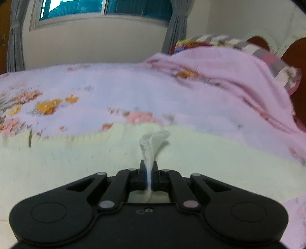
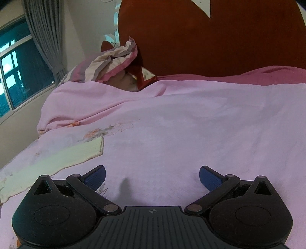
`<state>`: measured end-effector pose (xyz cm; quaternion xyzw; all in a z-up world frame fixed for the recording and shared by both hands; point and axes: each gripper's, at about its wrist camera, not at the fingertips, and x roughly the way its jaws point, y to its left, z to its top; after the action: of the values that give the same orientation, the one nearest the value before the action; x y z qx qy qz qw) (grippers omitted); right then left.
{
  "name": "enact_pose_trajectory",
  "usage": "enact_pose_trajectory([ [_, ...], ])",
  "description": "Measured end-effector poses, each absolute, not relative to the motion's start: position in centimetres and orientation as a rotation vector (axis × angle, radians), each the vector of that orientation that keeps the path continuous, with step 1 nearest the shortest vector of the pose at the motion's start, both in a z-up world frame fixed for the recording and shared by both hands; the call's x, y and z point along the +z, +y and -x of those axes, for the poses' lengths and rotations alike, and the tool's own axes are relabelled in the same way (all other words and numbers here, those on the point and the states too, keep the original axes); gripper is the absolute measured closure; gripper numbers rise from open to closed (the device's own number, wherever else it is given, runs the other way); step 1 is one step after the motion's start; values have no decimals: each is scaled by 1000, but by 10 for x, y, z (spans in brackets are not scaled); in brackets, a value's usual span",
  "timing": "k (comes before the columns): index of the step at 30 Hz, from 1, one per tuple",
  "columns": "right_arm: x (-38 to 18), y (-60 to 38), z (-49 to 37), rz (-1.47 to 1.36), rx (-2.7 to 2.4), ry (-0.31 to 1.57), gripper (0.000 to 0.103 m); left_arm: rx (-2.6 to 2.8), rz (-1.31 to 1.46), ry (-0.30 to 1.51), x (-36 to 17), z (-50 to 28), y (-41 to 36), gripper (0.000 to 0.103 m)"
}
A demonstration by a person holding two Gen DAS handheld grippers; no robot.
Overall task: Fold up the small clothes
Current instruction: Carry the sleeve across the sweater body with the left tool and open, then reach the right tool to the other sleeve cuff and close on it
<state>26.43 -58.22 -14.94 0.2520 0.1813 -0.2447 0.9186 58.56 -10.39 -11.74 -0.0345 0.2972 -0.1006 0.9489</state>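
Observation:
A small pale yellow-green garment [image 1: 76, 157] lies spread on the pink flowered bedspread [image 1: 133, 88]. My left gripper [image 1: 149, 165] is shut on a bunched white edge of that garment [image 1: 153, 145], which sticks out past the fingertips. In the right wrist view the same garment [image 2: 57, 159] lies flat at the lower left. My right gripper [image 2: 152, 176] hovers low over the bare bedspread [image 2: 191, 124] to the right of it, wide open with nothing between its blue pads [image 2: 209, 179].
A dark red wooden headboard [image 2: 210, 38] stands at the far end. A striped pillow [image 2: 107, 65] lies under the raised fold of the bedspread. A window [image 1: 107, 7] with grey curtains [image 1: 15, 38] is on the wall beyond the bed's edge.

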Motion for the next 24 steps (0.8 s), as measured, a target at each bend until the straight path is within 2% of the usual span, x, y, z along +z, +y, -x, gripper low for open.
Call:
enact_pose_trajectory([
  [6, -148, -583, -262, -532, -505, 356, 0, -255, 20, 574, -101, -577, -124, 101],
  [9, -148, -583, -262, -530, -506, 358, 0, -269, 19, 646, -111, -586, -136, 99],
  [10, -148, -584, -262, -529, -507, 358, 0, -283, -2, 632, -113, -583, -140, 90],
  [11, -148, -584, -262, -529, -507, 357, 0, -296, -38, 625, -113, -580, -147, 73],
  [12, -148, -584, -261, -532, -507, 354, 0, -323, -61, 630, -114, -577, -153, 63],
  [13, -148, -584, -261, -537, -506, 351, 0, -366, -68, 633, -114, -573, -158, 47],
  [18, -148, -589, -259, -574, -496, 336, 0, -392, 53, 528, -86, -522, -130, 46],
  [24, -149, -590, -261, -575, -499, 349, 0, 37, 38, 448, -77, -452, 22, 46],
])
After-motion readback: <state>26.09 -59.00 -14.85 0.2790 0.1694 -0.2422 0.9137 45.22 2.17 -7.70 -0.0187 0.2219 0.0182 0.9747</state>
